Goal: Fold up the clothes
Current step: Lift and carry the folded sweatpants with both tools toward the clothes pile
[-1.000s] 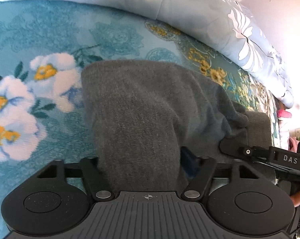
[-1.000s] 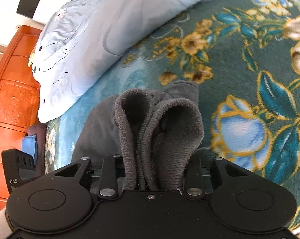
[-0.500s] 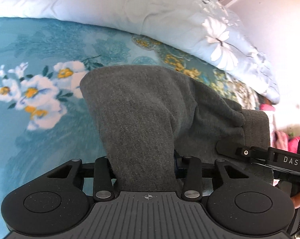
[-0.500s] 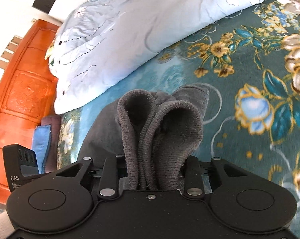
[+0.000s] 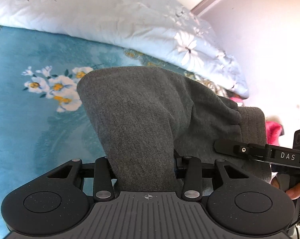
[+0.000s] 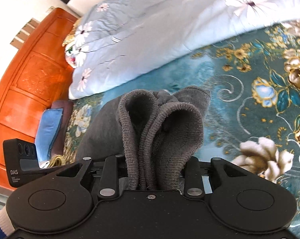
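A dark grey knit garment (image 5: 142,103) hangs lifted above the bed, stretched between both grippers. My left gripper (image 5: 144,159) is shut on a smooth fold of it; the cloth hides the fingertips. My right gripper (image 6: 155,163) is shut on the bunched ribbed band of the same garment (image 6: 161,123), which stands up in two loops between the jaws. In the left wrist view the right gripper's black body (image 5: 269,153) shows at the right edge, beside the ribbed band. The left gripper's body (image 6: 20,159) shows at the left in the right wrist view.
Below lies a teal floral bedspread (image 5: 30,129) (image 6: 249,109). A pale blue flowered quilt (image 5: 110,16) (image 6: 169,29) is heaped along the far side. An orange wooden headboard (image 6: 30,75) and a blue pillow (image 6: 48,127) stand at the left. Pink cloth (image 5: 272,127) lies by the wall.
Both grippers have risen with the garment, so the bedspread looks farther away and more quilt shows. The left jaws drew closer together on the cloth.
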`<state>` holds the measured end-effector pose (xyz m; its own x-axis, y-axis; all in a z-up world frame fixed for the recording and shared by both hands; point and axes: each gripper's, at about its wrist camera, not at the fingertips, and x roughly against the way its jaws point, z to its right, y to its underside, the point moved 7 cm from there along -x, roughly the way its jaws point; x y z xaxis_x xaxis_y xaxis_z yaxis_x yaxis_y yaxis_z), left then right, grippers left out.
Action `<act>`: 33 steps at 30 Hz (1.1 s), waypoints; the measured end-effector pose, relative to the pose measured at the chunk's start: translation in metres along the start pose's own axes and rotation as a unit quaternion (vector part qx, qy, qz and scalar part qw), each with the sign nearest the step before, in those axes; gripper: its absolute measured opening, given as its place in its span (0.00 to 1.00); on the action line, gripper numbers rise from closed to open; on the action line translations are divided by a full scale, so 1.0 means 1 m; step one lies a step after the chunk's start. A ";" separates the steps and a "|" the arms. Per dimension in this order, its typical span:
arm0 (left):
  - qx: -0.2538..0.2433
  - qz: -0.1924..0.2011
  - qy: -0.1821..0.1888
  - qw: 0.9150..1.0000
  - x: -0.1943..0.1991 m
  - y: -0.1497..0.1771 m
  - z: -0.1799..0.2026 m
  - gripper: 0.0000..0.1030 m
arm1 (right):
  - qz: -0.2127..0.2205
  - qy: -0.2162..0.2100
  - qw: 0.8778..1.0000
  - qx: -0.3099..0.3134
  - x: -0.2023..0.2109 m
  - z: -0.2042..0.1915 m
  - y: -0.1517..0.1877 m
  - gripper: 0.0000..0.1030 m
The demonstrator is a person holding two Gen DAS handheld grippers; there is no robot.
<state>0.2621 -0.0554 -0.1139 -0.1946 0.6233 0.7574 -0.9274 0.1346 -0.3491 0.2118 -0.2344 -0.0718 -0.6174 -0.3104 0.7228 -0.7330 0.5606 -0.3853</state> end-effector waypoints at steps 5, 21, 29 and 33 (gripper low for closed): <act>-0.015 0.028 -0.021 0.999 0.055 0.004 -0.008 0.36 | 0.005 -0.023 0.999 0.026 0.007 -0.050 0.013 0.30; 0.130 0.187 -0.166 0.959 0.267 0.093 -0.085 0.36 | -0.071 -0.207 0.958 0.184 -0.035 -0.239 0.063 0.31; 0.159 0.224 -0.181 0.944 0.361 0.107 -0.178 0.36 | -0.107 -0.237 0.937 0.234 -0.089 -0.360 0.095 0.31; 0.152 0.199 -0.175 0.952 0.401 0.100 -0.239 0.36 | -0.120 -0.239 0.939 0.218 -0.129 -0.409 0.115 0.31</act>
<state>0.1677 0.3920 0.0230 -0.5950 0.2769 0.7545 -0.7974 -0.3215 -0.5107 0.3243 0.1840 0.0255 -0.4012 -0.7546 0.5193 -0.8499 0.0952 -0.5182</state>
